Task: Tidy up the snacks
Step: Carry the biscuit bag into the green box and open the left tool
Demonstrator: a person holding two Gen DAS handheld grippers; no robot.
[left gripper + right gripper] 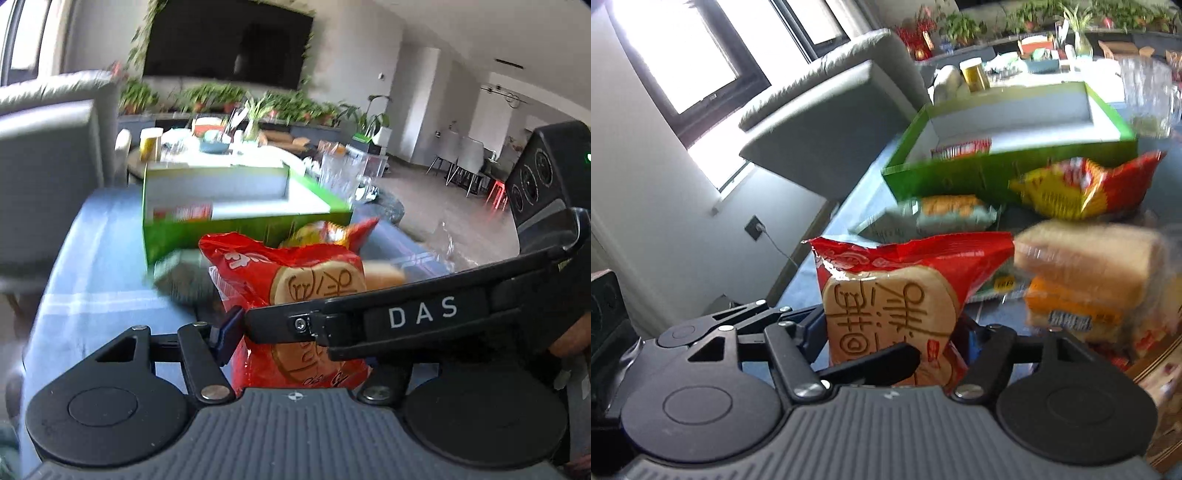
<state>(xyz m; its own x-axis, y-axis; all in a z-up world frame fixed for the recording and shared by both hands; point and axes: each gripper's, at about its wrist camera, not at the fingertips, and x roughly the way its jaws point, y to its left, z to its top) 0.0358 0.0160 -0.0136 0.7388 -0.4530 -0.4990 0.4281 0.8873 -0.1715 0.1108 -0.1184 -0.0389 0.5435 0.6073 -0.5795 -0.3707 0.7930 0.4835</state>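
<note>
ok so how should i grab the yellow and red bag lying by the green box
Pinch the flat red crimped end of the yellow and red bag, coming in from the right. That end sticks out free and thin. The puffed middle would likely slip or crush, and the green box wall stands right behind it. Best done once the red biscuit packet is put down.

The open green cardboard box (1008,166) stands on the blue tablecloth (831,258). Before it, at six o'clock, lie a pale green biscuit packet (945,214) and, at its three o'clock, a yellow-and-red crinkled snack bag (1082,188), apparently touching the box. The clear-wrapped sandwich bread (1089,273) lies nearer. The red cookie packet (901,299) stands nearest, at the bread's nine o'clock.
</note>
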